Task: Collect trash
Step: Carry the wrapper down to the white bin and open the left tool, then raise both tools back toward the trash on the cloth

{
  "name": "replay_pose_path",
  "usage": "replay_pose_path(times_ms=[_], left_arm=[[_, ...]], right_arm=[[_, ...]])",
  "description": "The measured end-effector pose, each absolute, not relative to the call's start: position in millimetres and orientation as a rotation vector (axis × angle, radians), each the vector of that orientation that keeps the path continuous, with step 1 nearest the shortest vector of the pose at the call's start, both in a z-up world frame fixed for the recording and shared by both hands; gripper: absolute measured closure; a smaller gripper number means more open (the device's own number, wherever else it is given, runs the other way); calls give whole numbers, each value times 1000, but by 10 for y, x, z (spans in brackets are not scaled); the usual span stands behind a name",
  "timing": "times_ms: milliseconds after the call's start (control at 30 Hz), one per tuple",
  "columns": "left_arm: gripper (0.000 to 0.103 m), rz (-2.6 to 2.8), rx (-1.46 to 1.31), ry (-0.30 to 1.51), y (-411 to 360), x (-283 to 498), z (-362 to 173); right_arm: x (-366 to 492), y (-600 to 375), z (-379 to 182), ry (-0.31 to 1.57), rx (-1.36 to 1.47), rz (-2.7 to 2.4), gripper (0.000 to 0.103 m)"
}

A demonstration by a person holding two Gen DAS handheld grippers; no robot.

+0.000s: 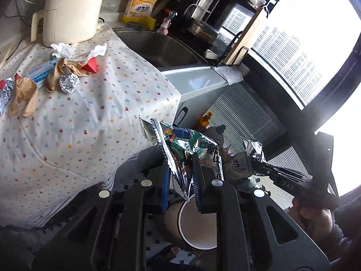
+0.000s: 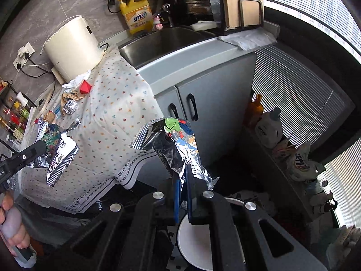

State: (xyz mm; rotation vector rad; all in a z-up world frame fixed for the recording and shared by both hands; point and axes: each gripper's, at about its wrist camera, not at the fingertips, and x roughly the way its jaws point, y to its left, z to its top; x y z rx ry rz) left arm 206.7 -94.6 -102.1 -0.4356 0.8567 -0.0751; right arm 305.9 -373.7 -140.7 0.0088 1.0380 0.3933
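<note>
Both hand-held grippers carry trash: the left hand-held gripper [image 1: 181, 178] is clamped on a crumpled foil snack wrapper [image 1: 180, 144], and the right hand-held gripper [image 2: 183, 192] is pinched shut on a second foil wrapper [image 2: 178, 142]. Each hangs above a white-rimmed bin [image 2: 198, 244] that sits below, off the edge of the surface, so I judge the task partly done, with these two pieces about to be dropped. More remains on the floral cloth [image 1: 90, 117] covering the surface: a foil ball [image 1: 69, 83], brown paper scraps [image 1: 24, 94], white tissues [image 1: 62, 49], a red paper piece [image 1: 91, 66] and a blue-and-white packet [image 1: 41, 71]. Behind stand a cream appliance [image 2: 74, 45], a steel sink [image 2: 162, 43], a yellow detergent bottle [image 2: 136, 14], and a window with blinds [image 2: 300, 90].
</note>
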Motion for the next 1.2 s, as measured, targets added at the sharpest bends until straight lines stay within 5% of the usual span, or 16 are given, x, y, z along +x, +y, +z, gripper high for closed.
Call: replay_pose_path(times_ms=[433,500,533,800,867,1033,1200], left_arm=[[85,-168,-385,1059,-2006,2084,-1799],[85,-183,-381,1090,-2109,2081,-1897],[85,-191,-378,1103,-2169,2099,-1942],[84,-281,-335,1197,-2605,2181,-2232],[82,-307,-335,1228,-2709,2210,-2293],[32,-350,-354,1200,-2797,2230,-2200],[27,-322,-338,1156,-2694,2308,-1994]], right_arm=[[2654,-4665,-2437,1292,114,347,92],[2596,-4793,-2549,1315,145,323,68],[2579,-4858,-2557,1304,160,307,48],[2483,-5344,-2417,1260,222,195,47],[2447,-5450,-2353,1242,233,162,39],[2409,-5654,-2165,1194,247,105,28],[2492,-5605,-1945,1140,256,108,21]])
